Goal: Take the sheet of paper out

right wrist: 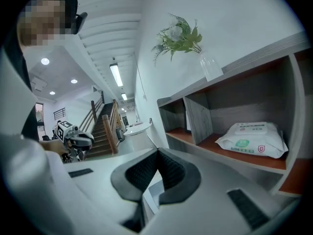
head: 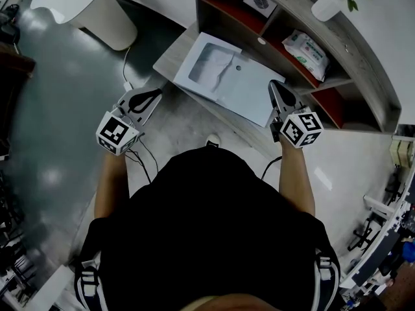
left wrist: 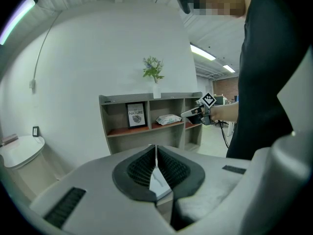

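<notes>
A pale flat folder (head: 241,88) with a small round snap lies on a low grey table (head: 170,56), and a creased white sheet of paper (head: 211,67) shows in its left part. My left gripper (head: 155,96) hangs by the table's near left edge, short of the folder, shut and empty. My right gripper (head: 275,86) is shut too, over the folder's right end, holding nothing. In the left gripper view the jaws (left wrist: 156,149) meet, with a pale sliver of the folder (left wrist: 159,182) below them. The right gripper view shows its pads closed (right wrist: 157,153).
A grey shelf unit (head: 337,50) stands behind the table, holding a pack of wipes (head: 306,50), a framed picture (left wrist: 136,115) and a vase of flowers (left wrist: 154,77). A white round stand (head: 97,11) is at the far left. A cable (head: 139,154) trails on the floor.
</notes>
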Demonstrator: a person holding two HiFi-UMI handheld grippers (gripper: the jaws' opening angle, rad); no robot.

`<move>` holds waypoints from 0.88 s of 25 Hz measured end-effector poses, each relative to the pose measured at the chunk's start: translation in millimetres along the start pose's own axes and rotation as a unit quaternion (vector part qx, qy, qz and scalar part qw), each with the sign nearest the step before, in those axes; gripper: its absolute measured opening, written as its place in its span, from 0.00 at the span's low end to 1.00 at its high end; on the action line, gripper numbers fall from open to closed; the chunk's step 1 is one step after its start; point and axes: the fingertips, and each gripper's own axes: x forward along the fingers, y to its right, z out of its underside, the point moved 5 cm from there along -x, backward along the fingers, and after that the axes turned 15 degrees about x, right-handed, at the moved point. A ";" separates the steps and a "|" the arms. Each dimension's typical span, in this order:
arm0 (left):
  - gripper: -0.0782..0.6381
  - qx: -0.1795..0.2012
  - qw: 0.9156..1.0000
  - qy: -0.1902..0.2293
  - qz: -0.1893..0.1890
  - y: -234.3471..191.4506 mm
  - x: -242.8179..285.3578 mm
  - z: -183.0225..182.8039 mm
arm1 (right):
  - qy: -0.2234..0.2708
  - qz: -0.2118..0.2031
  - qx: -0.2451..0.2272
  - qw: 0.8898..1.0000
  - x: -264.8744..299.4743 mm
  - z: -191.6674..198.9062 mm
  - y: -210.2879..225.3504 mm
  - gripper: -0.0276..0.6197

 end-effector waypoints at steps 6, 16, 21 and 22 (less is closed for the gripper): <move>0.15 0.003 1.000 -0.003 0.001 2.2 18.4 -8.3 | -0.006 -0.008 0.005 1.000 2.8 -3.9 16.9 0.06; 0.15 0.011 1.000 -0.003 0.004 4.8 45.6 -21.8 | -0.012 -0.018 0.008 1.000 -0.1 -9.2 37.2 0.06; 0.15 0.014 1.000 -0.007 0.009 7.6 56.0 -24.7 | -0.014 -0.021 0.014 1.000 0.8 -11.3 46.1 0.06; 0.15 0.014 1.000 -0.008 0.010 8.0 57.3 -25.2 | -0.015 -0.022 0.013 1.000 1.5 -11.9 47.3 0.06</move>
